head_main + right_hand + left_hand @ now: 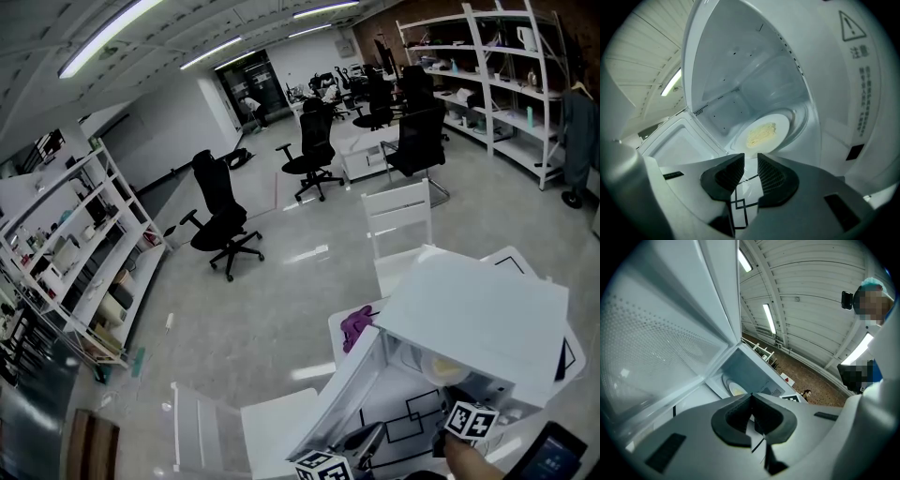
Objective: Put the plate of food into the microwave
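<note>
Plate of food (764, 133) is seen inside the microwave (473, 317), lying flat on the round turntable (799, 112) at the floor of the cavity, with the pale yellow heap near the middle of the plate. The placing step is therefore judged complete. The door (677, 140) stands swung wide to the left side of the cavity, so the work left is judged to be withdrawal of both tools from the opening and closing of the door. The right tongs (750, 159) are held just outside the cavity mouth and aimed at the plate; the jaws are set a narrow gap apart, nothing is gripped between them, and only the line-marked worktop (738, 202) shows through the gap. No contact with the plate is made. The left tongs (751, 397) are held beside the inner face of the door, with the jaws brought together at the tips and nothing clamped between them; whether the door is touched cannot be told. From the head view both tools are placed low in front of the microwave, above the worktop.
</note>
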Tool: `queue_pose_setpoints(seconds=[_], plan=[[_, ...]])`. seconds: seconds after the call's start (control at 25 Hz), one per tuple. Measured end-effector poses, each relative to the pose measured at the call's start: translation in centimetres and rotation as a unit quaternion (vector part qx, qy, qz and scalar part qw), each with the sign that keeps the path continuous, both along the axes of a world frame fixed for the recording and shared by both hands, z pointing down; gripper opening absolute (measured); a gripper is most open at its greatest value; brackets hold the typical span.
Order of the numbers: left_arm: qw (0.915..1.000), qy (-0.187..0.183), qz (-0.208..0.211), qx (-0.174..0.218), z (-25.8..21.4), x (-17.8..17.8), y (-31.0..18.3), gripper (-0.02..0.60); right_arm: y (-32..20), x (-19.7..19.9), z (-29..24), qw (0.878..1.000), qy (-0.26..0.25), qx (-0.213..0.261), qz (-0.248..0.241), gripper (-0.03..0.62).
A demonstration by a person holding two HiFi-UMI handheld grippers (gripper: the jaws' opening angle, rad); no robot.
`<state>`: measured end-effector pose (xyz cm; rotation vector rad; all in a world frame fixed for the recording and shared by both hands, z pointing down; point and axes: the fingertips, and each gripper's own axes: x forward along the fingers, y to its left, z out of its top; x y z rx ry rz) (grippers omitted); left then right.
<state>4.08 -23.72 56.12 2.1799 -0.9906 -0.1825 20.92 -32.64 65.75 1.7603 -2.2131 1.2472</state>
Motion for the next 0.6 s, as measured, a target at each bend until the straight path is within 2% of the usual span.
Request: queue_pose_setpoints(seconds=[0.6], plan=[[0.9998,0.000,-0.019,0.000,0.2,-0.6,0.3,0.005,-2.6,-0.6,0.4,1.000,0.012,-0.007,-0.011,0.087]])
